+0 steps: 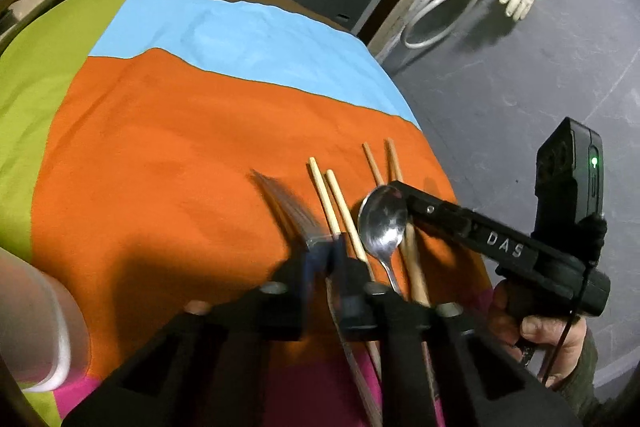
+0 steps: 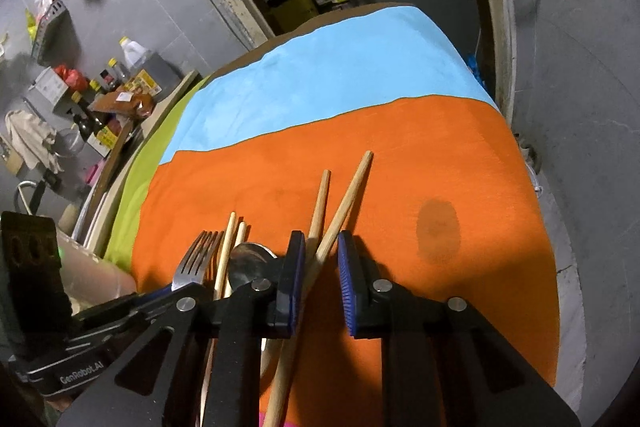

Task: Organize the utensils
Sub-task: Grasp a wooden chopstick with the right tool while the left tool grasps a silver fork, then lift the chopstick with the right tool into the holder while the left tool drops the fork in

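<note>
Fork [image 1: 288,211] first: it lies at the left of the row on the orange part of the cloth [image 1: 180,167], tines pointing far, and its neck runs in between the pads of the left gripper [image 1: 324,255], which looks clamped narrow on it, though that view is smeared

Just right of the fork lies a thin pair of chopsticks [image 1: 332,203], then the spoon [image 1: 384,219] bowl up, then a thicker pair of chopsticks [image 2: 340,203] crossed over each other at the right end. The right gripper [image 2: 320,279] straddles that crossed pair; its pads stand a little apart, the left one against a stick and the right one clear, so I judge it not yet pinching

No tray or holder shows for certain; a pale cup-like thing [image 1: 40,327] sits at the near left edge, too blurred to name

By my reading the sorting has hardly begun: all four sets rest on the cloth, none lifted or put away, and only the first grasps are being taken
</note>
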`<move>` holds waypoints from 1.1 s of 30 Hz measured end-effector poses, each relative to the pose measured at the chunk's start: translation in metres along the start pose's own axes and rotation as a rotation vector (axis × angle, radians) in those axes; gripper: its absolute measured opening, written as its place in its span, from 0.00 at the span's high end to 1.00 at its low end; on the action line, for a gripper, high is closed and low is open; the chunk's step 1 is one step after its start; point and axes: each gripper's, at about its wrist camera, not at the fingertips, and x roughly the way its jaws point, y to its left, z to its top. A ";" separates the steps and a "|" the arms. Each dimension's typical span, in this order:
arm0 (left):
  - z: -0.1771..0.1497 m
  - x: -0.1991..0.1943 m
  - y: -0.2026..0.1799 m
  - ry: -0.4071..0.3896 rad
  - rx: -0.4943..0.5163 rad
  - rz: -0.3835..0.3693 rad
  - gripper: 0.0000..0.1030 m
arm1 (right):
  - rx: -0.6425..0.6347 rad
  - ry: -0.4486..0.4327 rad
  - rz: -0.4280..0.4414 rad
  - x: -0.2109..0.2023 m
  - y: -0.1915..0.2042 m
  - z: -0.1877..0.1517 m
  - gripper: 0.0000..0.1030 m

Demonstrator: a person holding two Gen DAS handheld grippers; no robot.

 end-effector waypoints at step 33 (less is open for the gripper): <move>-0.056 -0.129 -0.058 -0.508 0.210 0.088 0.99 | -0.360 -0.478 0.093 -0.107 0.111 -0.056 0.96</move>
